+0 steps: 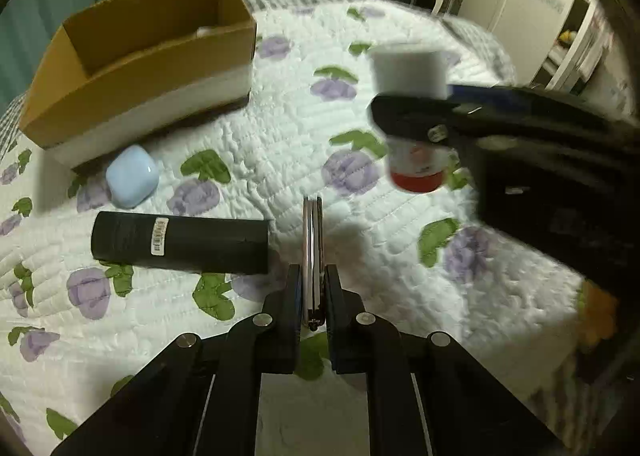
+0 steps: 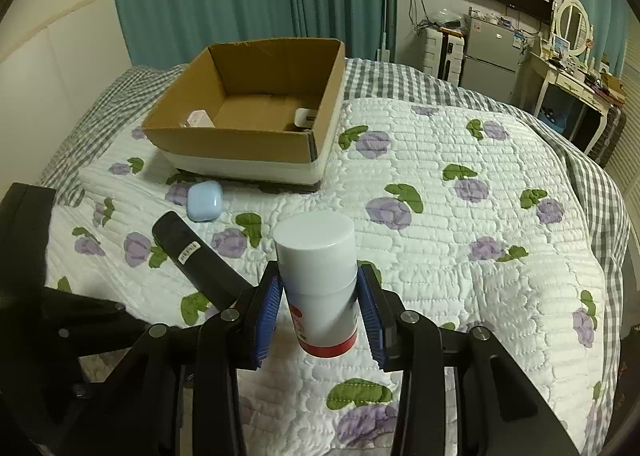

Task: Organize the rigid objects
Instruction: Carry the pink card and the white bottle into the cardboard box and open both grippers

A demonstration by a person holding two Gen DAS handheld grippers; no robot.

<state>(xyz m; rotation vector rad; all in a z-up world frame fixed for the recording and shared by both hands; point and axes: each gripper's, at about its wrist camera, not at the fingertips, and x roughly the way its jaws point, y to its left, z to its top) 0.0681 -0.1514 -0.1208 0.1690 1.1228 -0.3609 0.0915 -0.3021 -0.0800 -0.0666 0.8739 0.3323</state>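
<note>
The left gripper [image 1: 313, 296] has its jaws pinched on a thin, flat metallic object [image 1: 312, 256] held edge-on between the pads and sticking out forward past the tips; what it is cannot be told. Just left of those jaws and slightly ahead, a black cylinder [image 1: 180, 242] with a barcode label lies on its side on the floral quilt [image 1: 248, 144]. Farther ahead and left sits a pale blue case [image 1: 132, 176], close to the near wall of the cardboard box [image 1: 136, 72].

The right gripper [image 2: 320, 312] has its jaws clamped on a white bottle [image 2: 318, 284] with a red base, held upright between the blue pads [image 2: 266, 320], off the quilt. Left of these jaws lies the black cylinder [image 2: 196, 260], beyond it the blue case [image 2: 205, 201], and farthest ahead the open box [image 2: 248, 136], with two small whitish items [image 2: 200, 119] inside.
</note>
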